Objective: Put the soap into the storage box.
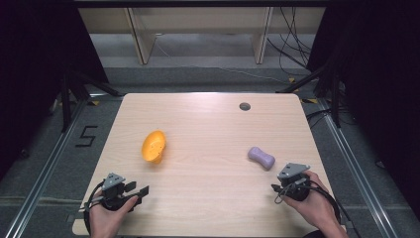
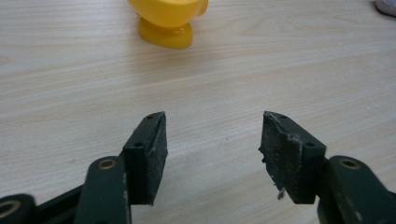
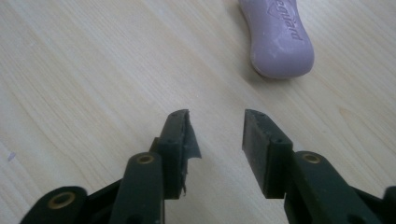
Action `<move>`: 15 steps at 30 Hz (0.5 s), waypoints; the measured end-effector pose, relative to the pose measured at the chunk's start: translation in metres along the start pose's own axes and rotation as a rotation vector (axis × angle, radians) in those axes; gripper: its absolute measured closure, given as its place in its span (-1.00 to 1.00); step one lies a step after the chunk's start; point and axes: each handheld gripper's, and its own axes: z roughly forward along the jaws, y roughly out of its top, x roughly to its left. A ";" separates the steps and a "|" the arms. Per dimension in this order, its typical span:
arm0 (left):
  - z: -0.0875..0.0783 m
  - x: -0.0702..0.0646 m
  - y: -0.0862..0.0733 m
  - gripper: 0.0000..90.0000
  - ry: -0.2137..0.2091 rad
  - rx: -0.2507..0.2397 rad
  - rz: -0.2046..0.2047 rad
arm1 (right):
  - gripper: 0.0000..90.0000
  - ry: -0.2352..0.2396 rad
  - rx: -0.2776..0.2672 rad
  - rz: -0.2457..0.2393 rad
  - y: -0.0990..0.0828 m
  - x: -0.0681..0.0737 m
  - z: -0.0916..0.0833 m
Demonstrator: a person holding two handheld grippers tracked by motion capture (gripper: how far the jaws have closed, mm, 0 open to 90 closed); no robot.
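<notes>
An orange-yellow footed cup (image 1: 153,146) lies on the wooden table (image 1: 208,198), left of centre; in the left gripper view its foot (image 2: 168,35) sits at the top, well ahead of the jaws. A purple bar of soap (image 1: 261,157) rests at the right and appears at the upper right (image 3: 280,37) of the right gripper view. My left gripper (image 1: 143,191) (image 2: 212,126) hovers near the front left edge, open, with bare wood between its pads. Just below and right of the soap, my right gripper (image 1: 276,188) (image 3: 217,122) also stands open and holds nothing.
A dark round cable hole (image 1: 244,106) is set into the table near its far edge. Black curtains flank both sides. Wooden shelf legs (image 1: 141,44) and loose cables (image 1: 292,54) stand on the floor behind. A "5" (image 1: 86,135) marks the floor at the left.
</notes>
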 end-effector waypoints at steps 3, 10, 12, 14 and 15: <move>0.000 -0.001 0.000 -0.18 0.004 0.006 0.007 | 0.24 0.009 0.035 -0.005 0.001 -0.001 0.003; 0.000 -0.001 0.001 -0.20 0.013 0.031 0.014 | 0.19 0.060 0.148 -0.066 0.030 -0.018 -0.003; 0.001 -0.001 0.001 -0.21 0.008 0.031 0.014 | 0.18 0.072 0.180 -0.090 0.039 -0.024 -0.001; 0.001 -0.001 0.001 -0.21 0.014 0.040 0.013 | 0.18 0.086 0.210 -0.091 0.047 -0.027 0.003; 0.001 -0.001 0.001 -0.21 0.014 0.040 0.013 | 0.18 0.086 0.210 -0.091 0.047 -0.027 0.003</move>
